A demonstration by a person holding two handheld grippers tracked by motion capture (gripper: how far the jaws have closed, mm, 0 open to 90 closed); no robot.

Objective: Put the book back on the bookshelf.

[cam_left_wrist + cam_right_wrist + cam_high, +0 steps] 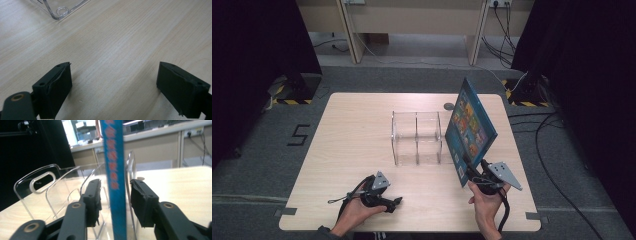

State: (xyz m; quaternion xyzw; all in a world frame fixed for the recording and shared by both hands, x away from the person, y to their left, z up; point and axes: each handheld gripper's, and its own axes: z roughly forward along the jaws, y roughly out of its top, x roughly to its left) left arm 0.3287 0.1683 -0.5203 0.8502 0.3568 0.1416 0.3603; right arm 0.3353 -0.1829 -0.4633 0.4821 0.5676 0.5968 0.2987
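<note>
A blue picture book stands on edge, leaning, at the right end of a clear acrylic rack on the wooden table. My right gripper is at the book's near lower corner. In the right gripper view the book's spine rises between the jaws with a gap on each side, so my right gripper is open around it. The rack's dividers stand behind. I cannot tell whether the book sits inside a slot. My left gripper rests near the front edge, open and empty, with the rack's corner ahead.
A small grey disc lies on the table behind the rack. Black curtains flank both sides, and cables run over the floor at the right. The person's hands come in at the table's front edge.
</note>
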